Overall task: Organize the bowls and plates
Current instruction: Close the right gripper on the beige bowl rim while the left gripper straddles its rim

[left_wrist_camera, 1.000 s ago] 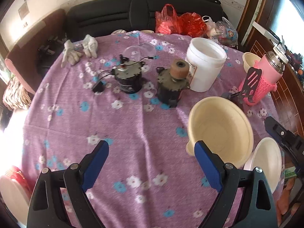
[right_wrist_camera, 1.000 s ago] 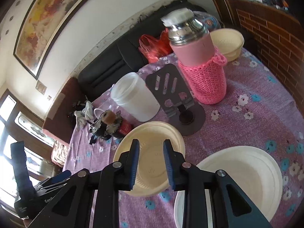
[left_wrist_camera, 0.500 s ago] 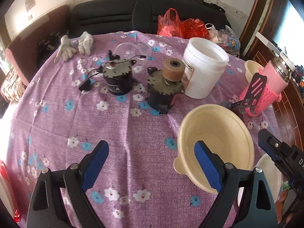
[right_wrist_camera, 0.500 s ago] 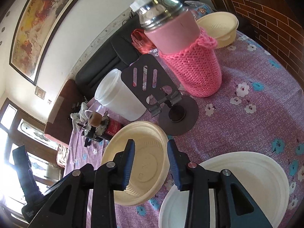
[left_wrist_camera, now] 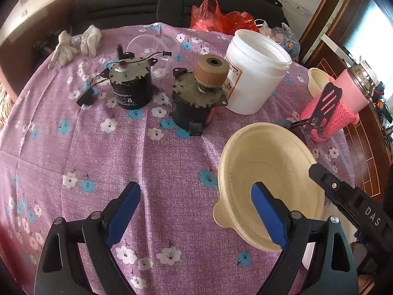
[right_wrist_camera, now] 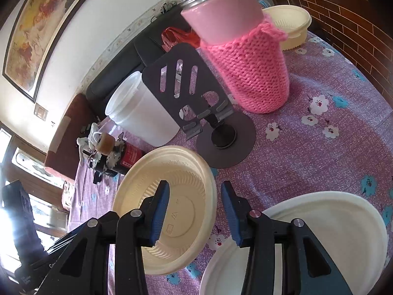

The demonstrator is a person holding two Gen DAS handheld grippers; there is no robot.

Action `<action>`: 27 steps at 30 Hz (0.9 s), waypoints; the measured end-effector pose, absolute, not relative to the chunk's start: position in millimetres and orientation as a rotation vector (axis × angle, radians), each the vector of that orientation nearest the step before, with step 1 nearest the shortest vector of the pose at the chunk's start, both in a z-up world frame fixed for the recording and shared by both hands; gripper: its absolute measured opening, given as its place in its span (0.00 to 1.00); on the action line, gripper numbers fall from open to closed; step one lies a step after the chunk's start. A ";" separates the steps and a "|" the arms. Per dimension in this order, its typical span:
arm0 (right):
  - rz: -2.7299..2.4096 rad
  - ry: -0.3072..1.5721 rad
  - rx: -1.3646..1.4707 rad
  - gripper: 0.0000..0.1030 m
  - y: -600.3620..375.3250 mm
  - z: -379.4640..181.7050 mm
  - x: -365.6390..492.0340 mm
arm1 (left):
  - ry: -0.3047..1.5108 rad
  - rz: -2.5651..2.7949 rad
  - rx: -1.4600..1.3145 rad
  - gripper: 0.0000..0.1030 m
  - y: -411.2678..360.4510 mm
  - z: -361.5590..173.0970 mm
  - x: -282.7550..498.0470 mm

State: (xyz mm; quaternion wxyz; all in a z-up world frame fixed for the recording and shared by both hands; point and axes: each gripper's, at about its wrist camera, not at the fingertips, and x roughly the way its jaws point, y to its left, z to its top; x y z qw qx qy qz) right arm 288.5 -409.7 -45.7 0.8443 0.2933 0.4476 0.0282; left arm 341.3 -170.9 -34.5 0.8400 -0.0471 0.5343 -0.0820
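The right gripper (right_wrist_camera: pixel 194 209) has its jaws spread partway, astride the near rim of the cream bowl (right_wrist_camera: pixel 169 194): the left pad sits inside the bowl, the right pad just outside the rim, with a gap visible on both sides. A second ago the jaws were much closer together over this rim, so they have opened, and the bowl now appears to rest on the tabletop (right_wrist_camera: pixel 307 152) unheld. It lies at lower centre of the right view, just left of the white plate (right_wrist_camera: pixel 319 233) at the lower right, not stacked on it.

The left gripper (left_wrist_camera: pixel 196 211) has its jaws spread wide and holds nothing; its right pad overlaps the bowl (left_wrist_camera: pixel 265 172) in the lower right of its view, though contact cannot be told. This view has drawn nearer the bowl over the last second.

A second bowl (right_wrist_camera: pixel 289 24) stands at the upper right, behind the pink flask (right_wrist_camera: pixel 248 61).

Judging from this, the bowl has just been let go or is being regripped; the bowls and plate are not yet gathered.
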 end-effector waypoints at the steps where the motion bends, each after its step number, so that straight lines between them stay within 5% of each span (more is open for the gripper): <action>1: 0.060 0.945 0.618 0.45 -408.1 -46.6 289.1 | 1.141 -0.180 -0.105 0.88 -170.6 -36.8 343.0; 15: 0.061 0.942 0.562 0.45 -384.7 -49.8 294.3 | 1.165 -0.224 -0.166 0.88 -164.7 -42.2 347.5; 27: 0.080 0.969 0.499 0.30 -359.7 -53.8 298.6 | 1.168 -0.188 -0.158 0.88 -154.2 -40.2 350.7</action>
